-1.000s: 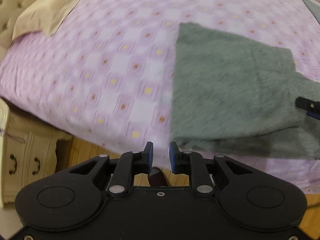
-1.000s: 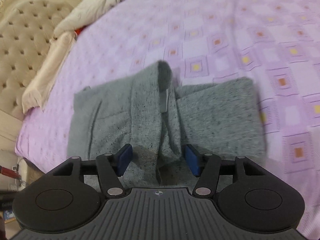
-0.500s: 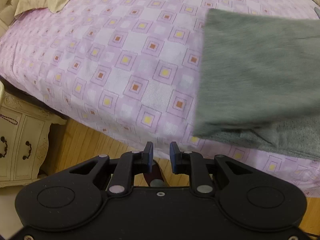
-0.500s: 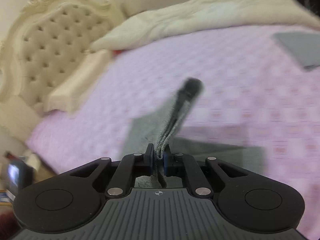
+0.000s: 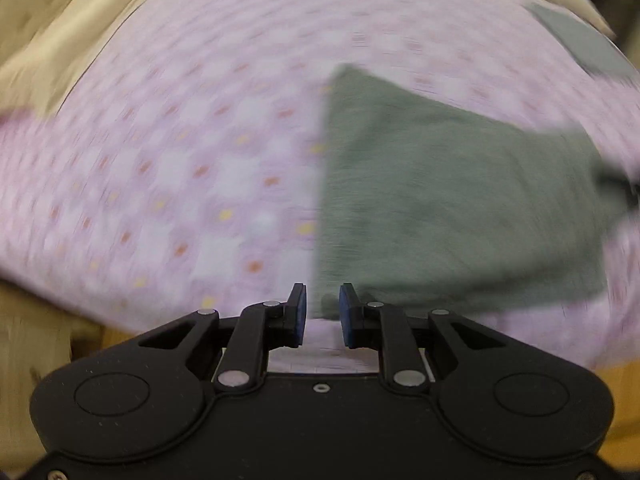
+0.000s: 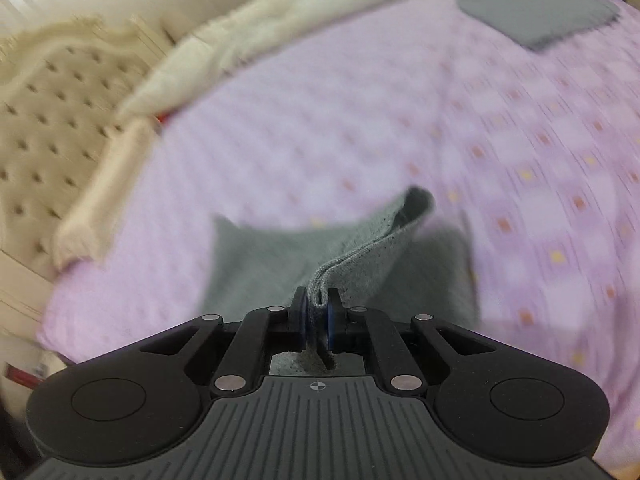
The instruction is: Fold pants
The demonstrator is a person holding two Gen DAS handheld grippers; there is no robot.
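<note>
The grey pants (image 5: pixel 452 208) lie folded on the pink patterned bedspread (image 5: pixel 180 152), blurred in the left wrist view. My left gripper (image 5: pixel 322 312) is narrowly open and empty, with the pants' near left corner just ahead of its fingertips. My right gripper (image 6: pixel 317 312) is shut on a doubled edge of the grey pants (image 6: pixel 360 252) and holds that edge lifted above the rest of the fabric, which lies flat on the bedspread (image 6: pixel 360 120).
A second folded grey garment (image 6: pixel 540 12) lies at the far right of the bed, also in the left wrist view (image 5: pixel 580 40). A cream quilt (image 6: pixel 300 20) and tufted headboard (image 6: pixel 52 112) stand at the back left. Wooden floor (image 5: pixel 624 400) shows below the bed's edge.
My right gripper shut on the pants' edge and has lifted it, swinging it over the fabric. My left gripper has swung back toward the pants' near corner, still narrowly open.
</note>
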